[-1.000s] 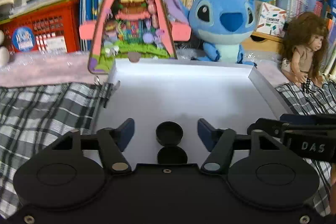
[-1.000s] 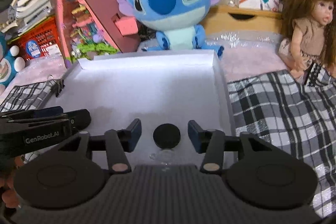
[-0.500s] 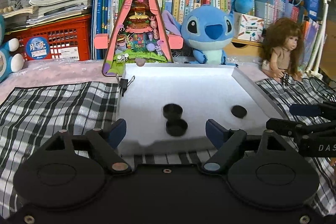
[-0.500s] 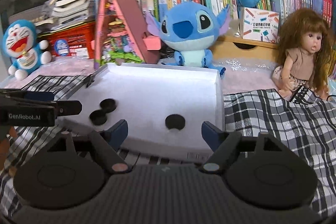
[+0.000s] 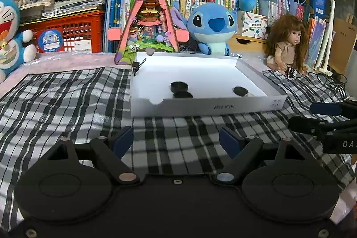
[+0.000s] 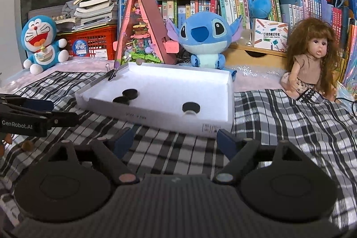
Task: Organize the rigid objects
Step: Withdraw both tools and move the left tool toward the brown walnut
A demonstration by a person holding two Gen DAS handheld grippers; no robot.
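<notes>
Left gripper [image 5: 176, 141] low over checked cloth, angled downward, jaws spread wide, nothing between blue pads [image 5: 123, 139]. Right gripper [image 6: 175, 141] alongside, same downward tilt, jaws opening, gap empty, blue pads [image 6: 225, 140] clear of everything. Each gripper visible in other's view: right one at right edge of left wrist view, left one at left edge of right wrist view. Fingers of person's hand just visible at left edge, right wrist view.

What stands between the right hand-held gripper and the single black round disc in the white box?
Only the low front wall of the white cardboard box lies between the open right hand-held gripper and the single black round disc; otherwise bare checked cloth.
</notes>
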